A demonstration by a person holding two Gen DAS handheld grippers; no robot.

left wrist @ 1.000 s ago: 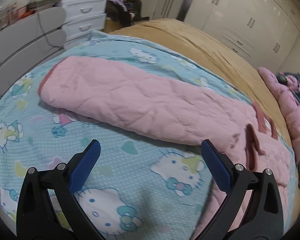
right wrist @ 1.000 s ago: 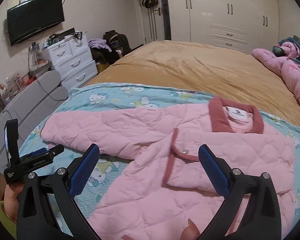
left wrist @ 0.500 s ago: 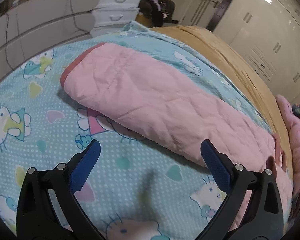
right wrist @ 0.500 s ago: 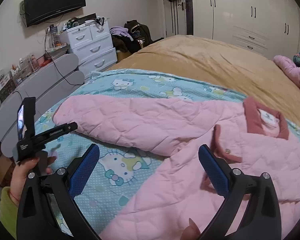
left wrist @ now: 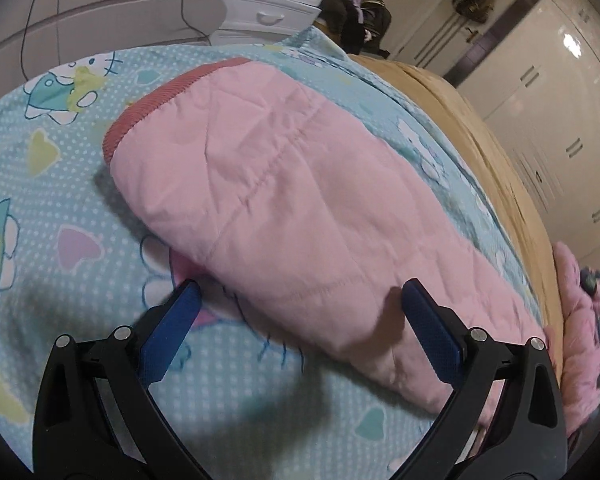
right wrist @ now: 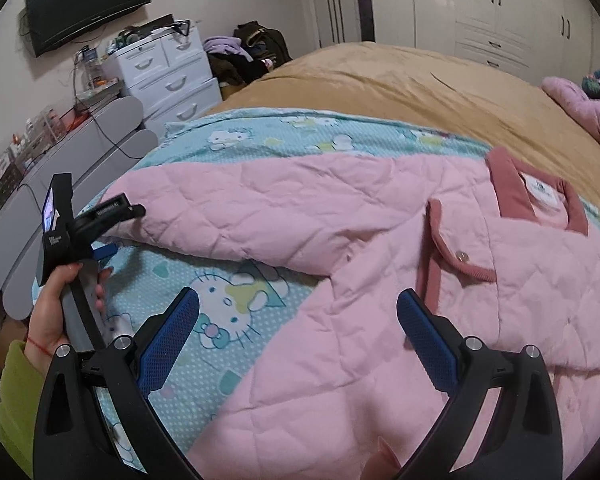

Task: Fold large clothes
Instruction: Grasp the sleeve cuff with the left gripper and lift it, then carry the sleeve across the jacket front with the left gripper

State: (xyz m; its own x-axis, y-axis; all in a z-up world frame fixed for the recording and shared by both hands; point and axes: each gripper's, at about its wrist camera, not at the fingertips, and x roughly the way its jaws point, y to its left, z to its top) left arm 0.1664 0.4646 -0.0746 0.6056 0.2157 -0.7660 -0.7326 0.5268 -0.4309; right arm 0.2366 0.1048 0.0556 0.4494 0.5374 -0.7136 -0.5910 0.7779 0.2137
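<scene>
A pink quilted jacket lies spread on the blue cartoon-cat sheet, its dark pink collar at the far right. Its long sleeve stretches left and ends in a dark pink cuff. My left gripper is open and low at the sleeve's near edge, the right fingertip over the fabric. From the right wrist, the left gripper straddles the sleeve end, held by a hand. My right gripper is open above the jacket's side hem, holding nothing.
A tan blanket covers the far bed. White drawers, a wall TV and a grey footboard stand left. Another pink garment lies far right, with wardrobes behind.
The left gripper has moved down and forward to the cuff end of the sleeve, which now fills its view. The right gripper has drifted slightly closer to the jacket.
</scene>
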